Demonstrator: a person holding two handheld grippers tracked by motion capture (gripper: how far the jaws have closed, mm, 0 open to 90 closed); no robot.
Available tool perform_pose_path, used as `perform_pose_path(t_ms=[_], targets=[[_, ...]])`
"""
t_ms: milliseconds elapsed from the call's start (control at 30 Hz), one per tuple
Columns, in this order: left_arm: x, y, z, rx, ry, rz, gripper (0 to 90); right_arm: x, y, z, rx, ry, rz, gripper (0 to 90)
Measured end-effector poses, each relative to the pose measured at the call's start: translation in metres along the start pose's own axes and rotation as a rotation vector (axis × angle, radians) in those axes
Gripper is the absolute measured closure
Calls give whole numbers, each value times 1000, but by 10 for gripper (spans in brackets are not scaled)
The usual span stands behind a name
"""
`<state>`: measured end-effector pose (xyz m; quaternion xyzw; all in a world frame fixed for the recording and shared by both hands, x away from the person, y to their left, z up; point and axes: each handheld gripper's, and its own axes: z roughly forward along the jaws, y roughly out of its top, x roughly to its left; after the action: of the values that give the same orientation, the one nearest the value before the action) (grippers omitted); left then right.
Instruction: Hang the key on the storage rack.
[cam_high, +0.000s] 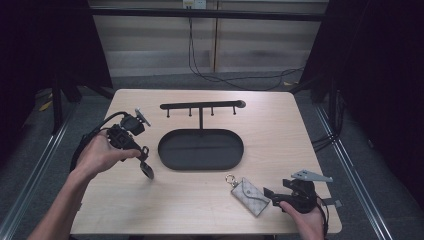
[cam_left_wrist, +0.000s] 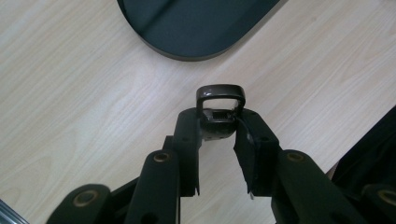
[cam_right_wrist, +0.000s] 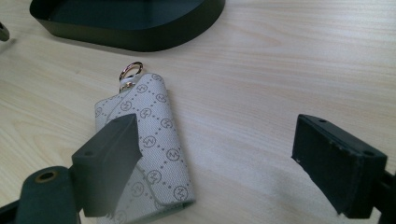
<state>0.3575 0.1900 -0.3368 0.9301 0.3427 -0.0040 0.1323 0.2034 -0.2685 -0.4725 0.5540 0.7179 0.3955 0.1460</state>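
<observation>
Dark curtains ring the pale counter; the left tool is clamped on a dark key fob, lifted but not yet hung on the hook stand; the right tool stands apart over the patterned key pouch, untouched.

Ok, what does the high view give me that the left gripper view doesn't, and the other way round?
High view: the hook rack behind the tray, the patterned key pouch near the front edge, and the right tongs open beside it.
Left gripper view: the grip up close, with the pads pressed on the dark fob and its rectangular loop sticking out past the tips.
Both: the left tongs shut on the fob above the table, with the black oval tray just beyond.
</observation>
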Motion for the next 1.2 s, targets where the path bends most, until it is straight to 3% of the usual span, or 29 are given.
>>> perform_pose_path(t_ms=[400, 700, 1200], targets=[[-2, 13, -9, 2, -3, 15, 707, -1, 0, 0, 0, 2, 1, 146], [-2, 32, -15, 16, -1, 36, 707, -1, 0, 0, 0, 3, 6, 147], [1, 61, -20, 0, -7, 4, 707, -1, 0, 1, 5, 8, 9, 147]])
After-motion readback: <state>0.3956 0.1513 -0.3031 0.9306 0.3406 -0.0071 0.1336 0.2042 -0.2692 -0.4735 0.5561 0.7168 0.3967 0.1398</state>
